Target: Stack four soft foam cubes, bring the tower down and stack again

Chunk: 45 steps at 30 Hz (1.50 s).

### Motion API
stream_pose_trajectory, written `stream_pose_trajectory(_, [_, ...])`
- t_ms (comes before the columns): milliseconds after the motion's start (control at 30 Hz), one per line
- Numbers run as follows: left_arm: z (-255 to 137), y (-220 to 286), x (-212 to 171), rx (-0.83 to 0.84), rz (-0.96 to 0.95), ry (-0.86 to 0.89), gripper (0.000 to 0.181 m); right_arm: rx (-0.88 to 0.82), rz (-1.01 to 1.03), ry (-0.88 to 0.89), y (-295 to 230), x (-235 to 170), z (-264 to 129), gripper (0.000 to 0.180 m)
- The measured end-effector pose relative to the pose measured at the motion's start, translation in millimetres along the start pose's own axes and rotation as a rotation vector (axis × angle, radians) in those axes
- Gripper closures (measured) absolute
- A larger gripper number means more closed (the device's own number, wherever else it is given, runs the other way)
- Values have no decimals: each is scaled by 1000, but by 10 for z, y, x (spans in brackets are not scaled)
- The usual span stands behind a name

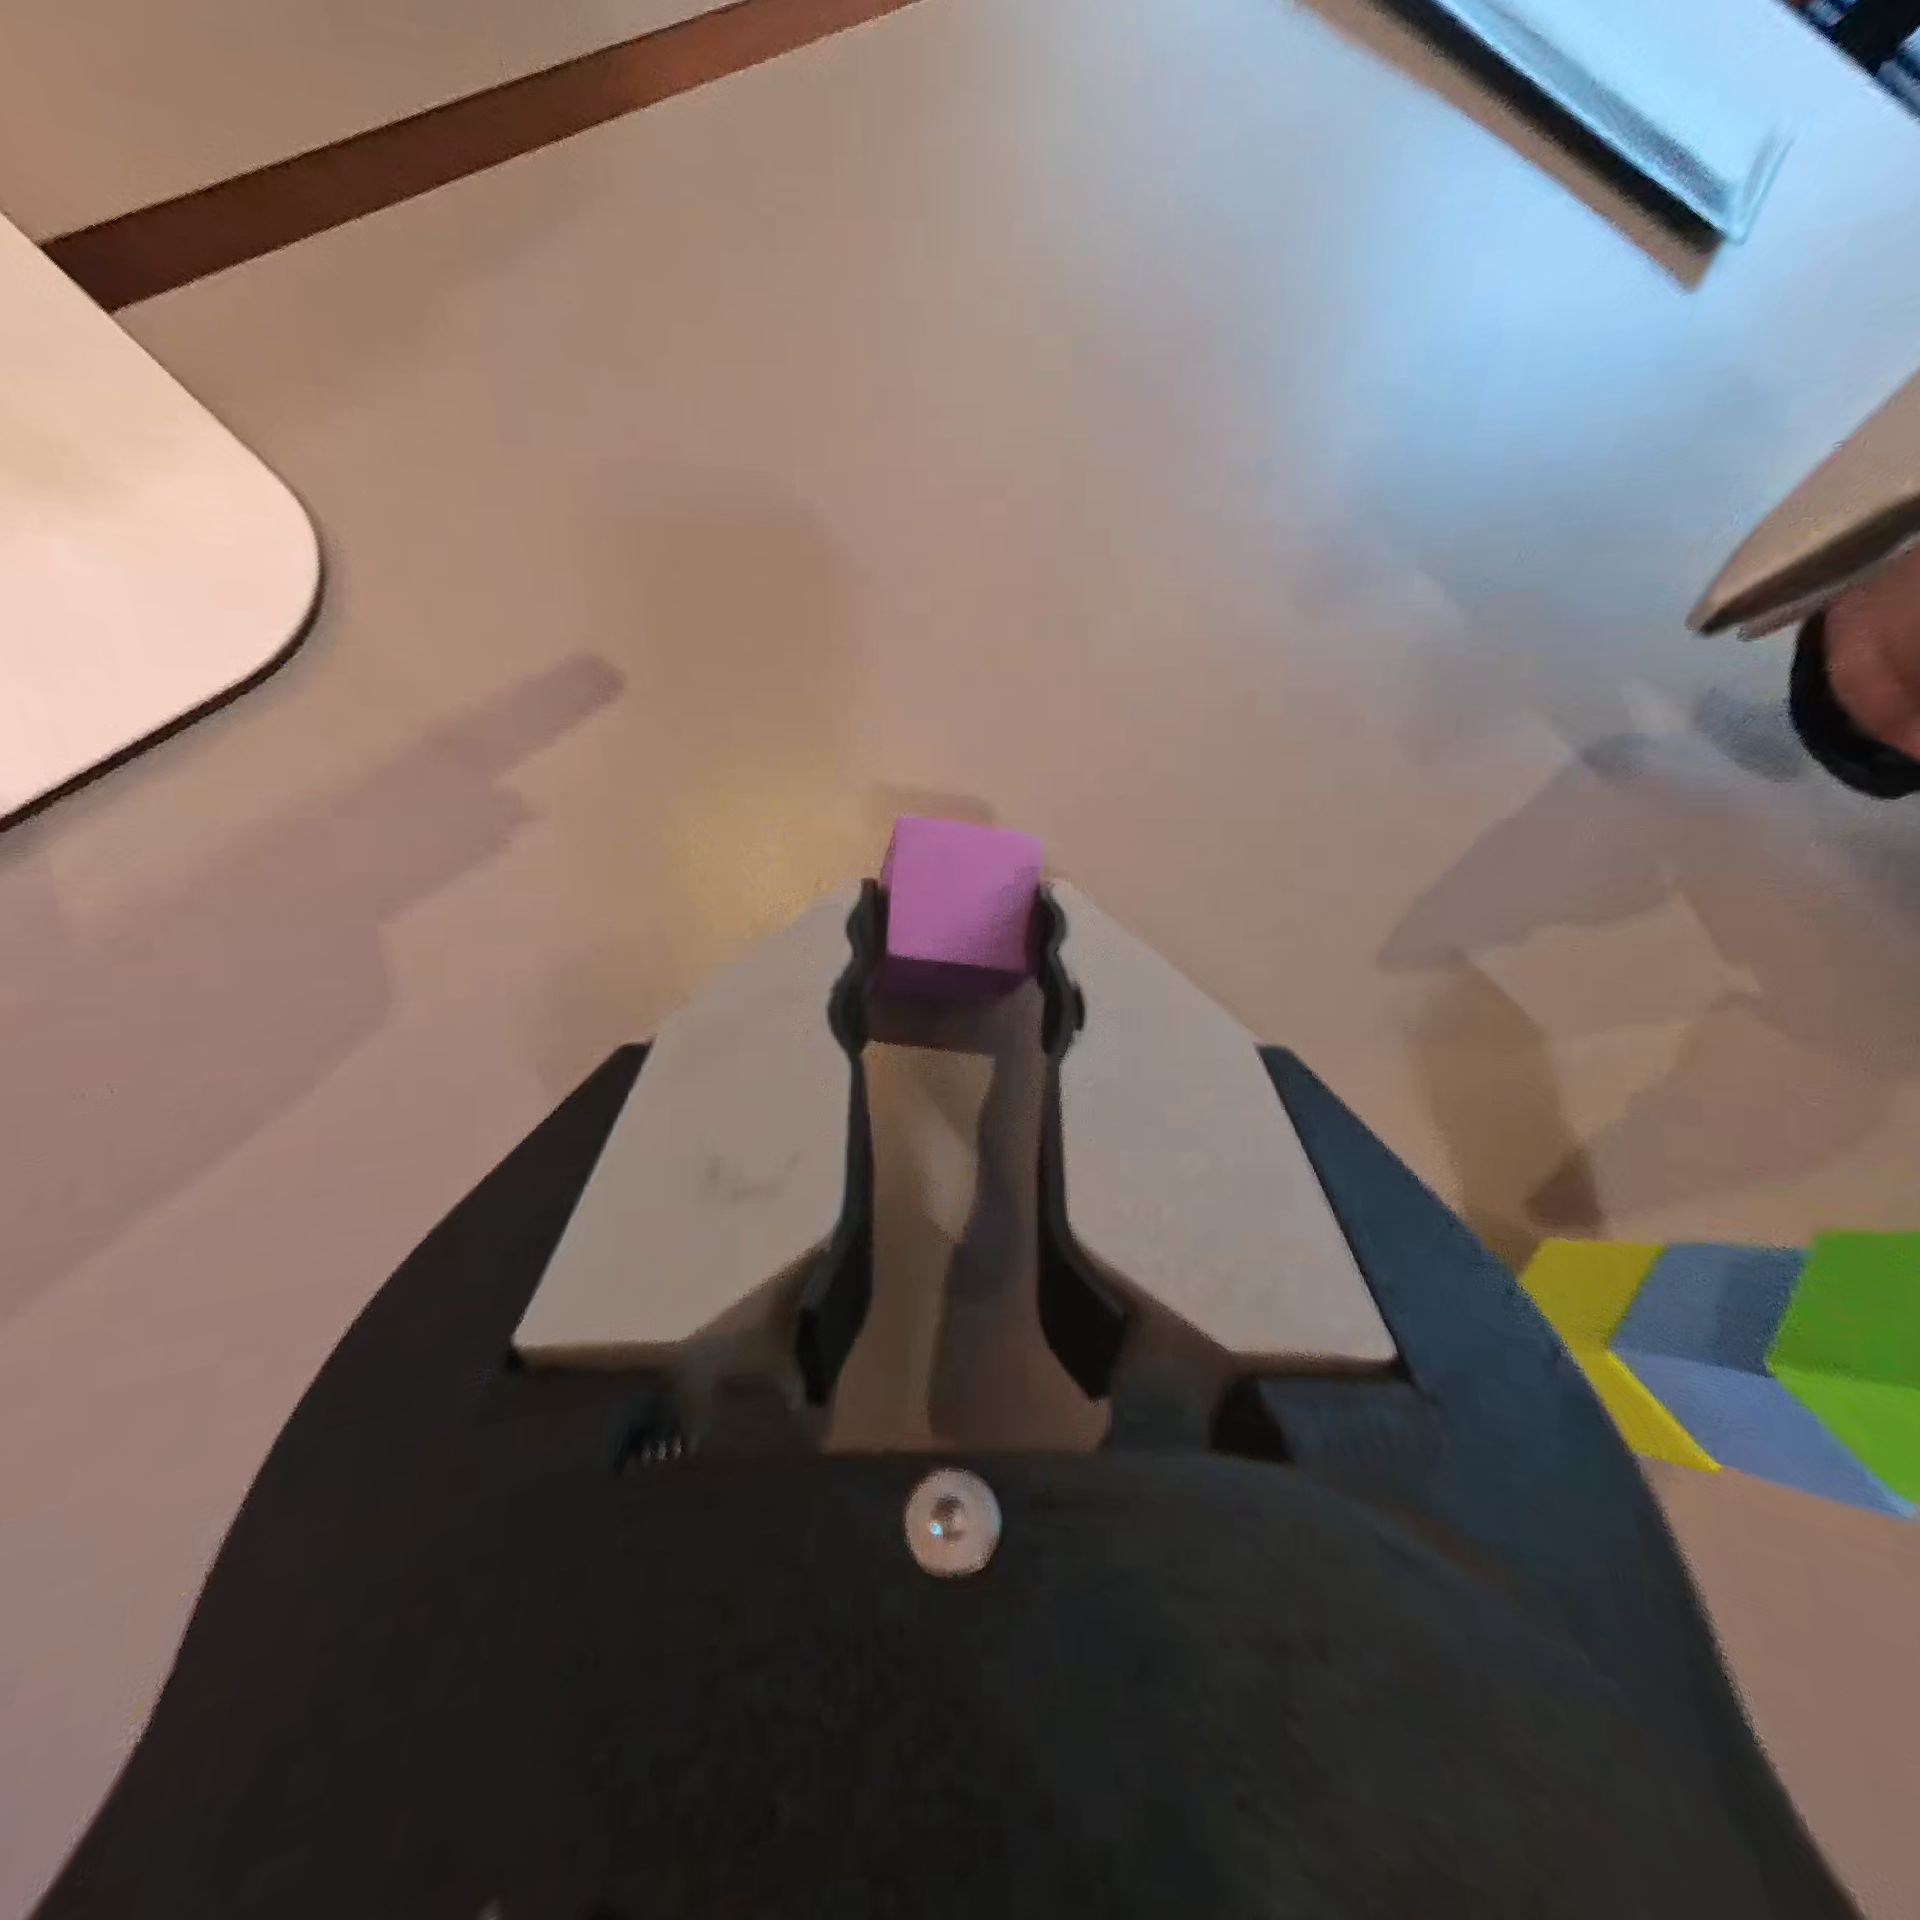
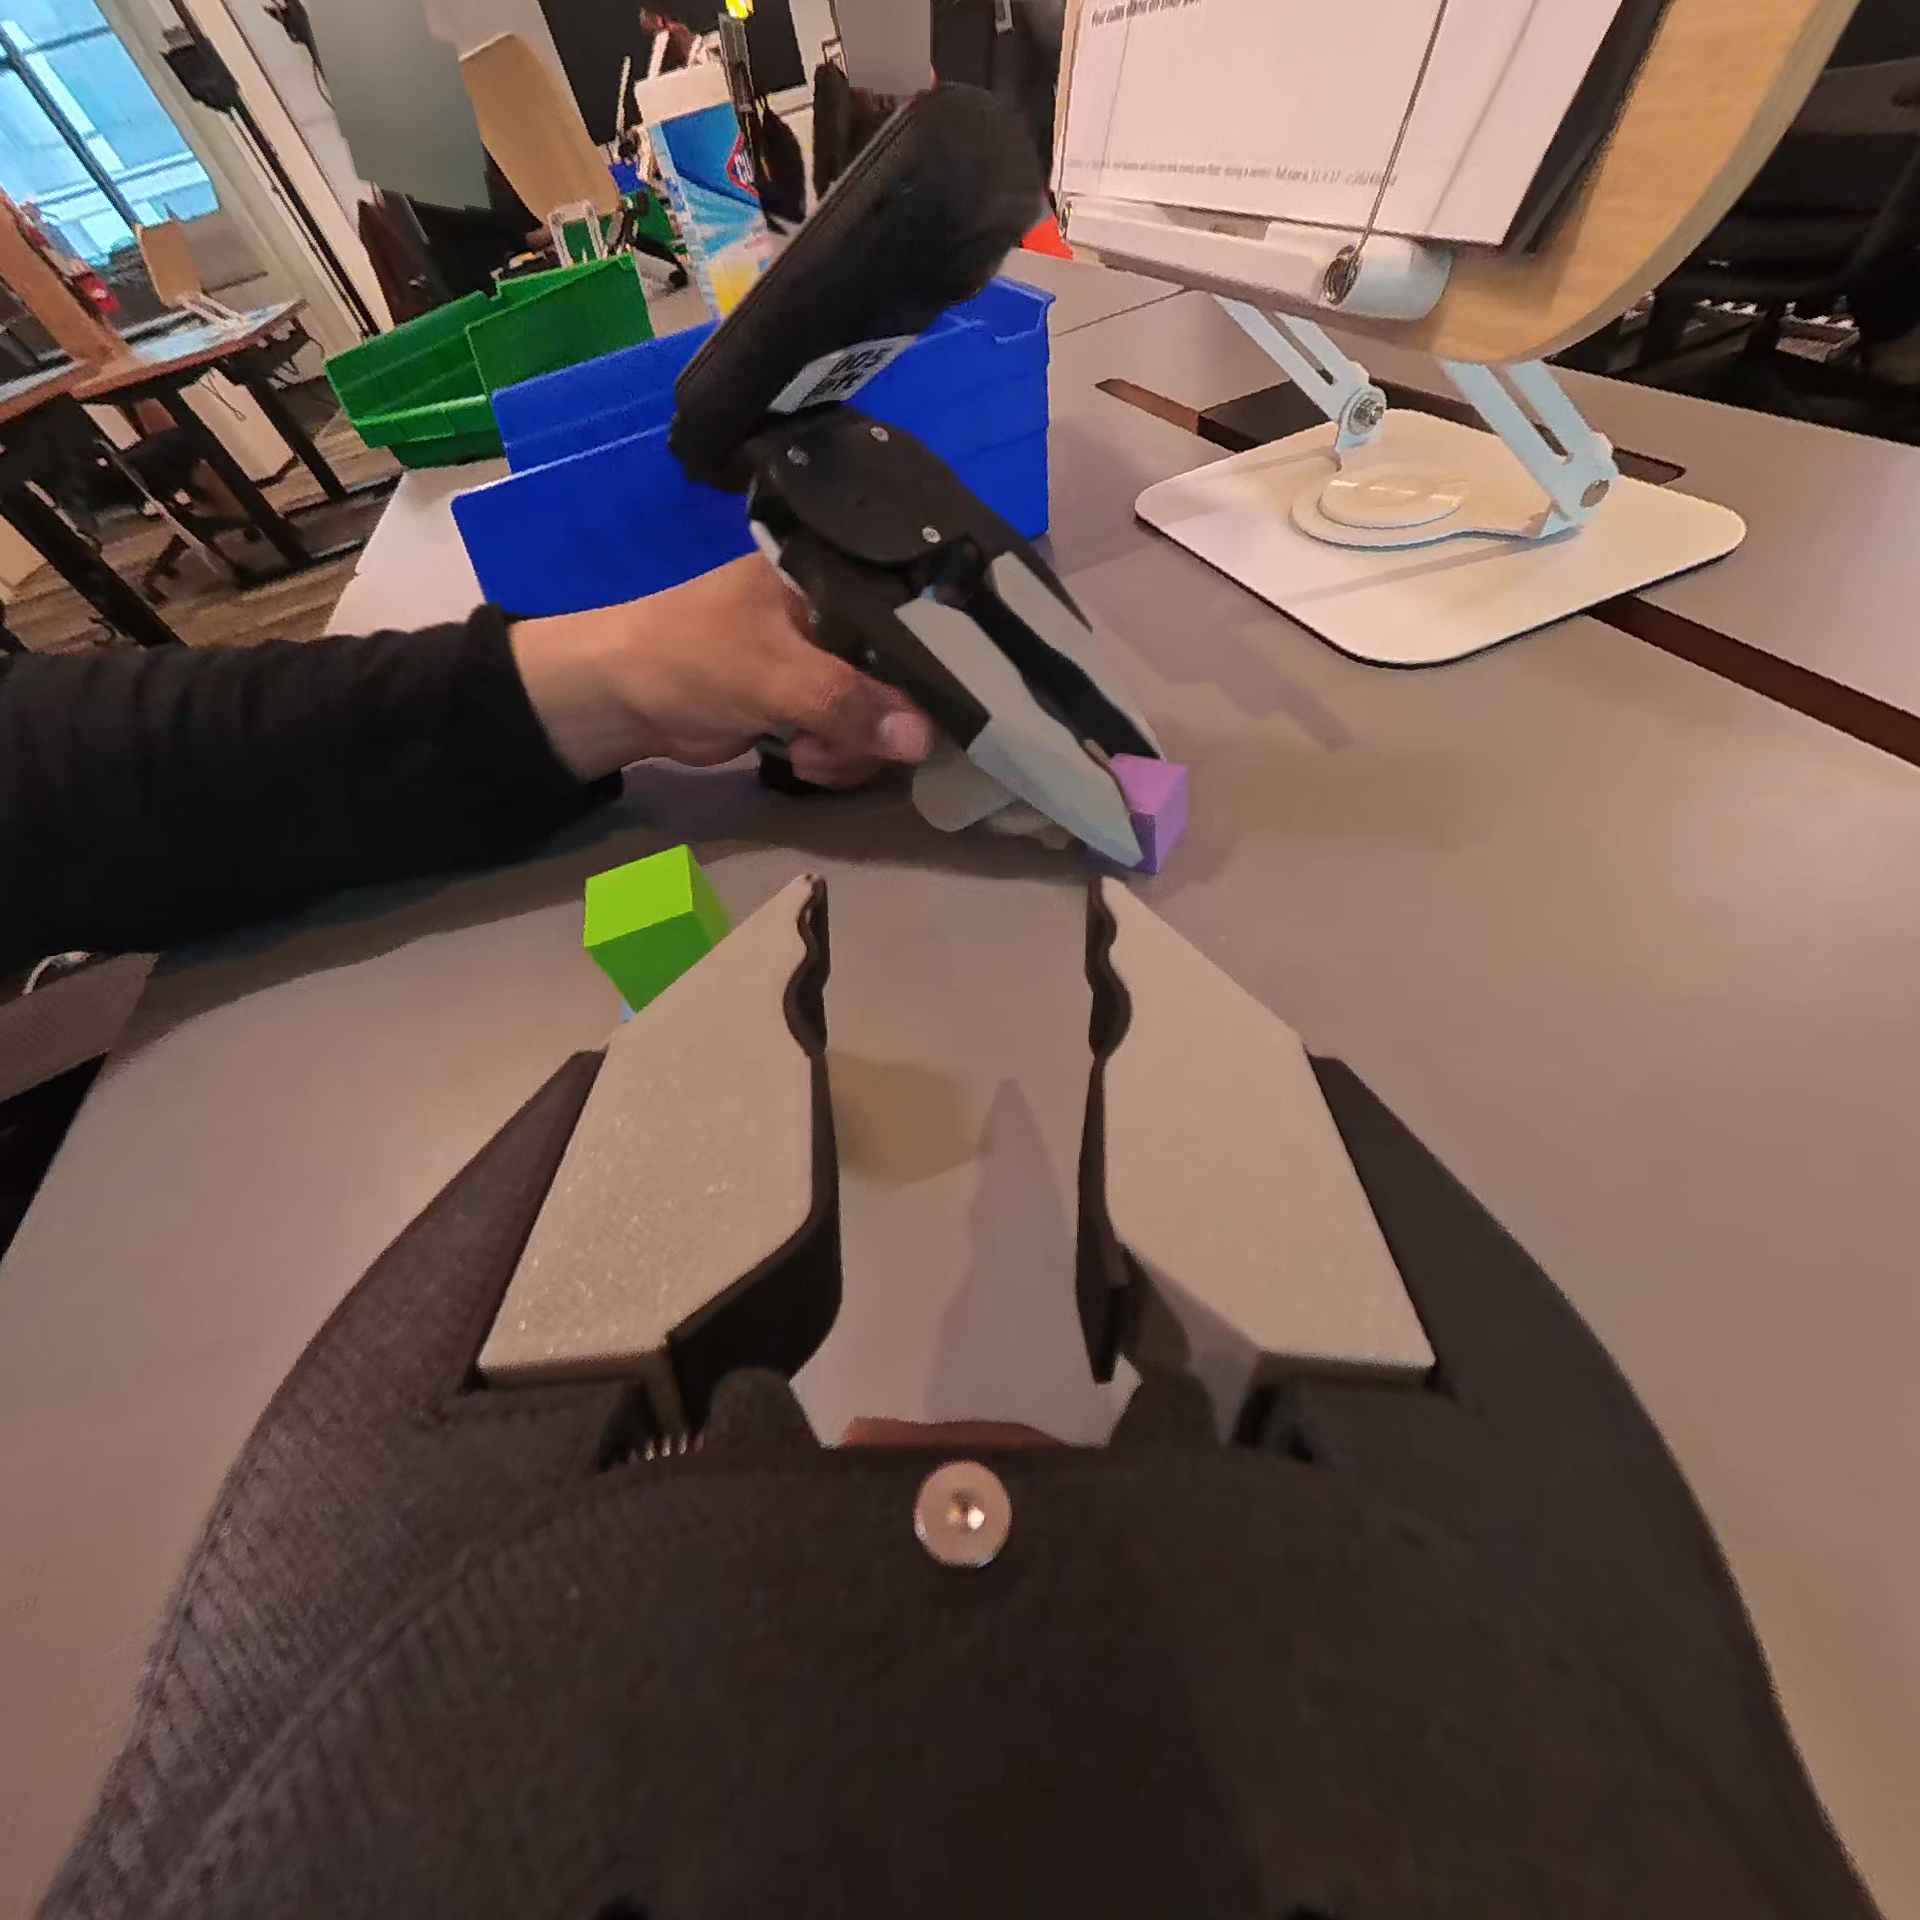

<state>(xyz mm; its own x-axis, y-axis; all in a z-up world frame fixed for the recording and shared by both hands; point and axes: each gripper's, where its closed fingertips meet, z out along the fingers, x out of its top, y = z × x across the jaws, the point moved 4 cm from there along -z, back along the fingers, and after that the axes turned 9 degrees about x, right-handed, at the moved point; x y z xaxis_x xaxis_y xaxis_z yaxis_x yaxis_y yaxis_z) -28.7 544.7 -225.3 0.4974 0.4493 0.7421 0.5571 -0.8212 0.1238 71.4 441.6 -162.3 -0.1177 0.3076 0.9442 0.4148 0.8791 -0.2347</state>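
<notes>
Three cubes stacked: yellow (image 1: 1584, 1299), blue (image 1: 1704, 1320), green (image 1: 1860, 1320). Purple cube (image 1: 961, 904) pinched in left gripper (image 1: 958, 935) at the desk (image 1: 1039, 520), right of the stack. Right gripper (image 2: 956, 914) spread, empty.

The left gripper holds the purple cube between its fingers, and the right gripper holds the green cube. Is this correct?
Not quite. The right gripper is open and holds nothing; the green cube sits apart, left of its fingers, as the right wrist view shows. The left gripper does hold the purple cube.
</notes>
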Motion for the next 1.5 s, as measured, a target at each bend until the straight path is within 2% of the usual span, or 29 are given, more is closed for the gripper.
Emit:
stream_pose_trajectory(100, [-45,19,51,-27,5,53,154,-19,-3,-14,18,-13,-2,136])
stream_pose_trajectory(167, [-188,122,113,-46,87,180,154,-14,20,-8,23,-7,-3,137])
stream_pose_trajectory(233, [-423,299,175,-38,253,394,154,17,55,8,2,11,10,137])
stream_pose_trajectory(300, [-657,402,224,132,479,605,154,61,95,22,-39,30,37,135])
stream_pose_trajectory(333, [-730,444,234,219,567,632,154,84,110,27,-68,43,51,134])
stream_pose_trajectory(433, [-900,793,178,173,723,684,154,132,123,58,-163,117,85,133])
stream_pose_trajectory(700, [-1102,1136,-8,312,1004,702,153,231,124,99,-420,261,199,137])
stream_pose_trajectory(867, [-1106,1209,-62,352,1070,692,153,255,92,44,-520,202,314,146])
stream_pose_trajectory(933, [-1108,1211,-58,362,1081,689,153,275,81,44,-565,207,329,156])
stream_pose_trajectory(1500, [-1172,1212,-129,477,1280,716,153,290,22,13,-622,165,354,156])
